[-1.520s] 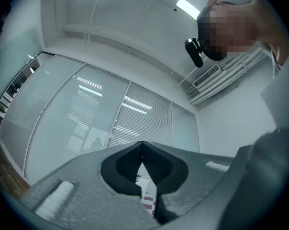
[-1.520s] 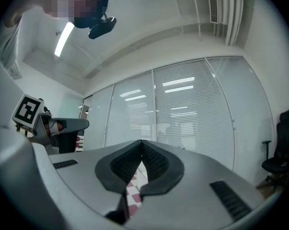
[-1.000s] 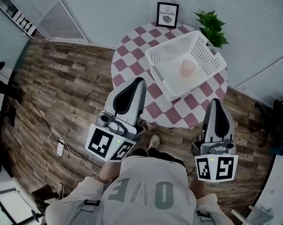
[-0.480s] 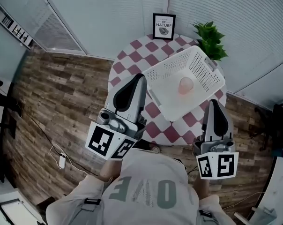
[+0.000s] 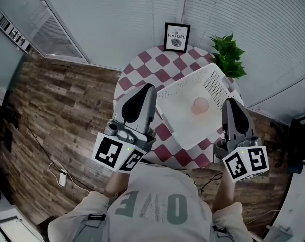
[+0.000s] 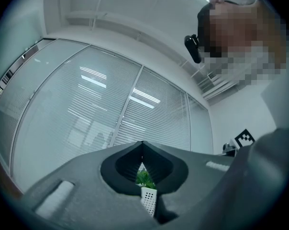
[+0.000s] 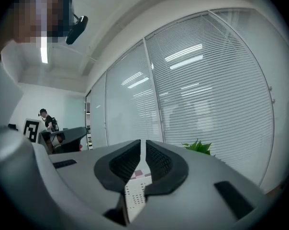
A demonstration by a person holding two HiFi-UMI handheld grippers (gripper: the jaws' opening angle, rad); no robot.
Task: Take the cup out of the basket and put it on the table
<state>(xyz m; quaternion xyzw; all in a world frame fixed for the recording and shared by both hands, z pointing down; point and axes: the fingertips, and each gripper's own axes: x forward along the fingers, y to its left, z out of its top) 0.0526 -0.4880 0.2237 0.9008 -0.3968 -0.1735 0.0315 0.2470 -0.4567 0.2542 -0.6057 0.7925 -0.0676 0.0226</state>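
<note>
Shows a small pale pink cup (image 5: 200,105) on the floor of a white perforated plastic basket (image 5: 213,79), itself set on a round table (image 5: 142,74) under a red-and-white checked cloth. Finds the grey left gripper (image 5: 145,88) at the basket's left side and the grey right gripper (image 5: 229,104) at its right, both apart from the cup. Has the left jaws pressed together and the right jaws closed too, nothing between either pair. Includes a green potted plant (image 5: 227,54) just behind the basket.

Perforated white plastic basket (image 5: 215,82), checked cloth tablecloth (image 5: 142,76), matt wood-plank floor (image 5: 66,100)
</note>
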